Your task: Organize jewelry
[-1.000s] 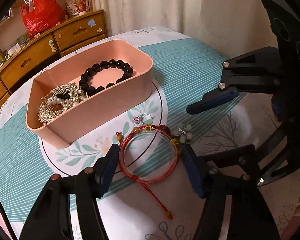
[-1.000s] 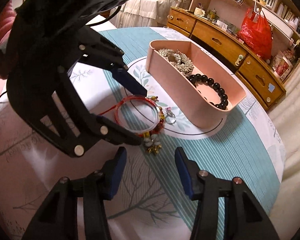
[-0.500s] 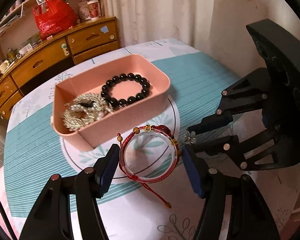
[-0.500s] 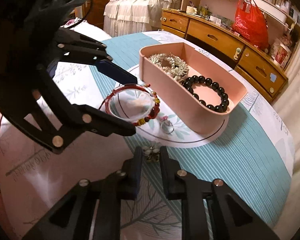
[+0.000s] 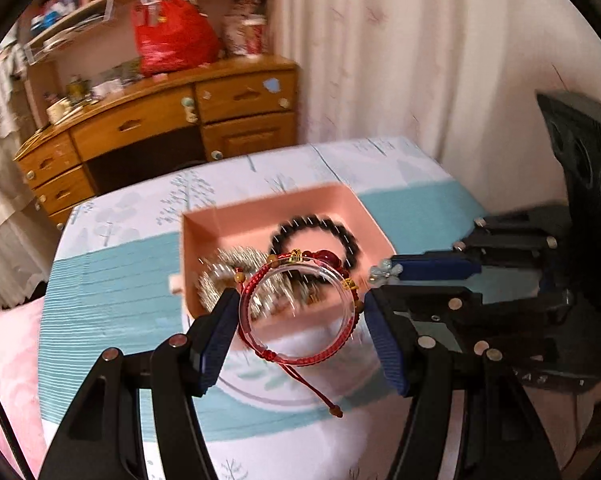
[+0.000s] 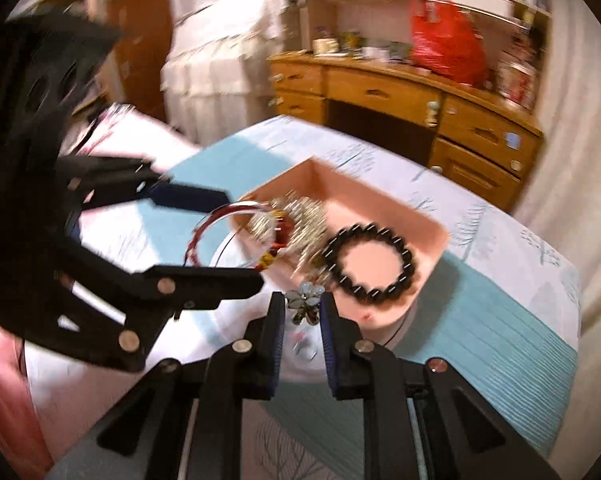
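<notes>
Jewelry hangs from both my grippers above the desk (image 5: pixel 112 280): my left fingers (image 5: pixel 216 336) pinch the red cord bracelet with its clear bangle (image 5: pixel 298 312), my right fingers (image 6: pixel 274 344) clamp the flower hairpin (image 6: pixel 305 303). Only the right view shows the black bead bracelet (image 6: pixel 370 258) whole inside the pink tray (image 6: pixel 380 204); no writing is readable. A wooden dresser (image 5: pixel 160 124) stands behind.

Clear glossy bangle wrapped in red woven cord (image 5: pixel 298 314) between left tongs; matt pink plastic tray (image 5: pixel 236 226) beyond; glossy black bead bracelet (image 6: pixel 372 262) ahead of right tongs.
</notes>
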`<state>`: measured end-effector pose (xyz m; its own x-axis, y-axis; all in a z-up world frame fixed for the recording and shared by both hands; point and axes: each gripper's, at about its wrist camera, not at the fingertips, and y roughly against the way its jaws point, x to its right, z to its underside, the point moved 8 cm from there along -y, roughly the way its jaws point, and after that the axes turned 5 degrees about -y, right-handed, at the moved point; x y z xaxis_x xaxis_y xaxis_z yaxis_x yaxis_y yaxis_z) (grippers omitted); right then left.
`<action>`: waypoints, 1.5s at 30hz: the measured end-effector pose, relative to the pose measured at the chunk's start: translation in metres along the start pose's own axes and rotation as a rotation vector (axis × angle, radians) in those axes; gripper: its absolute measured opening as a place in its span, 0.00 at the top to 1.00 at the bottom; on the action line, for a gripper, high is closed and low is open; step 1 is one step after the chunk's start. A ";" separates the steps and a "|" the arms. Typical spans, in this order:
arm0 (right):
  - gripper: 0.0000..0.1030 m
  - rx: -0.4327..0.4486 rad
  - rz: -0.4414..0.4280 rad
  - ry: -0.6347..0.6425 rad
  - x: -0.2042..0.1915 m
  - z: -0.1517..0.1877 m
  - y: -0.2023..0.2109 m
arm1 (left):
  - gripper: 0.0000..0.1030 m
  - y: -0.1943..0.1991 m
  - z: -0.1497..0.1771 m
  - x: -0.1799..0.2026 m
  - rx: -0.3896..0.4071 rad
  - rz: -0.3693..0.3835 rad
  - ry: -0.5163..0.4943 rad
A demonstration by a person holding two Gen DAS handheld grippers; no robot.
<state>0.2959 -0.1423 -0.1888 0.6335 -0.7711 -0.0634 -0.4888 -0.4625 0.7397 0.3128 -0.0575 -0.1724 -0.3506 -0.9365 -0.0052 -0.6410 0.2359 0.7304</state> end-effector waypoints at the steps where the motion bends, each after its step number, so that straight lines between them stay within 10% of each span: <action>1: 0.83 0.012 0.014 -0.028 0.005 -0.005 0.000 | 0.40 0.000 -0.006 -0.004 0.015 -0.005 0.023; 10: 0.83 0.128 0.107 -0.297 0.041 -0.039 0.008 | 0.39 -0.002 -0.058 -0.021 0.155 -0.036 0.069; 14: 0.82 0.160 0.119 -0.420 0.057 -0.040 0.009 | 0.17 -0.014 -0.058 -0.026 0.089 -0.061 0.093; 20: 0.70 0.127 0.092 -0.556 0.081 -0.026 0.004 | 0.11 -0.017 -0.048 -0.030 0.060 -0.070 0.086; 34: 0.65 -0.026 0.119 -0.549 0.065 0.026 -0.004 | 0.11 -0.017 0.021 -0.027 -0.086 0.002 0.123; 45: 0.65 -0.112 0.161 -0.307 0.032 0.048 -0.020 | 0.11 -0.024 0.073 -0.013 -0.241 -0.016 0.053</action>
<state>0.2969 -0.1787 -0.2384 0.3355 -0.9336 -0.1256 -0.4883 -0.2864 0.8244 0.2829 -0.0323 -0.2403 -0.3013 -0.9534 0.0133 -0.4623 0.1583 0.8725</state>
